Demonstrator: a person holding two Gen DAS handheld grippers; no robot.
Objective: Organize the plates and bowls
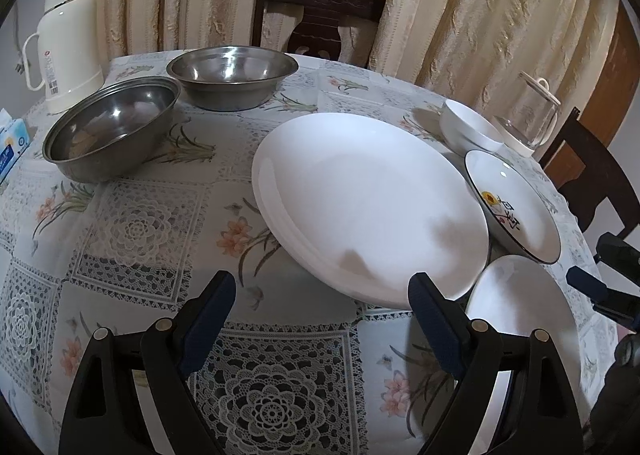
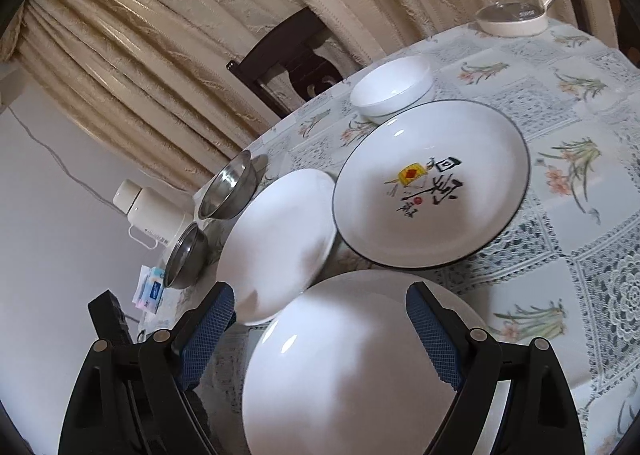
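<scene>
Big white plate (image 1: 368, 207) sits mid-desk, seemingly on another plate beneath. Patterned plate (image 2: 432, 183) and small white bowl (image 2: 392, 89) just beyond; two steel bowls (image 1: 116, 127) far left. Your left tongs (image 1: 322, 295) and right tongs (image 2: 320, 307) both gape open, holding nothing.

3 white plates (image 1: 372, 207), 3 bowls (image 1: 232, 75)

A cream thermos (image 1: 66, 43) stands at the counter's (image 1: 132, 223) far-left edge, tissue pack (image 1: 12, 139) beside it; glass jug (image 1: 528, 123) far right.
</scene>
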